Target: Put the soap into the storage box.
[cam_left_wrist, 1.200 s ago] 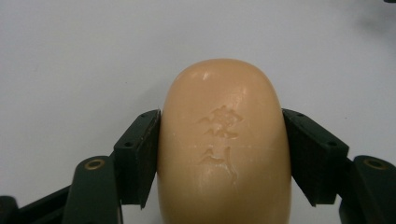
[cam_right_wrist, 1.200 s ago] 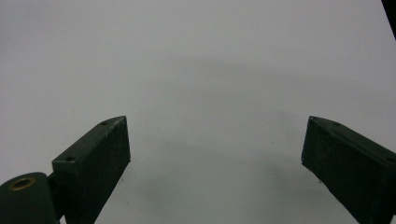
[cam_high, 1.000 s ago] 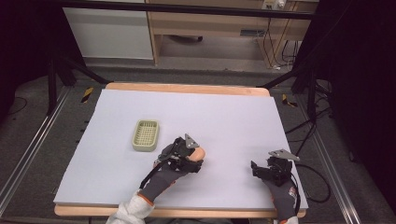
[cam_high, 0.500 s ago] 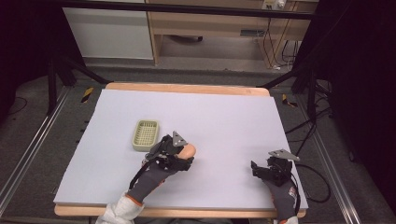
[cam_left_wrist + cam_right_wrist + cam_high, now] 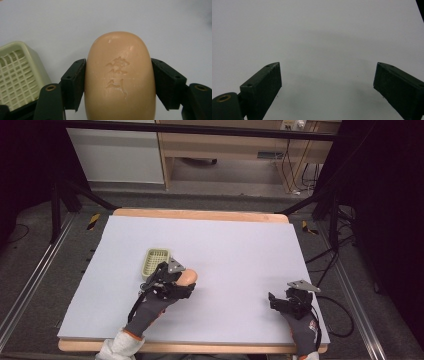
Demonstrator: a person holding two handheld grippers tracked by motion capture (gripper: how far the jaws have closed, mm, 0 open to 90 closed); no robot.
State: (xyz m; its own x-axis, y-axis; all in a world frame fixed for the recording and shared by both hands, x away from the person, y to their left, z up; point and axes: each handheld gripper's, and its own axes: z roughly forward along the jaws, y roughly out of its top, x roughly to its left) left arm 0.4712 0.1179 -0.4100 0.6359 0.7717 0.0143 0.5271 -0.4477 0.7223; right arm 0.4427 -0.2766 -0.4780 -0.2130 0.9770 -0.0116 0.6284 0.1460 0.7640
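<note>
Left gripper (image 5: 172, 279) pinching the soap (image 5: 186, 277) has moved toward the dish (image 5: 155, 261), now just beside it, soap carried above the table (image 5: 240, 245). Drop-in looks next. Right gripper (image 5: 285, 301) idle, jaws spread.

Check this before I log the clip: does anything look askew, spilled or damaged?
Nothing stands out. The soap bar sits squarely between the left tongs, intact, beside the empty soap dish. The right tongs are open over the bare table.
</note>
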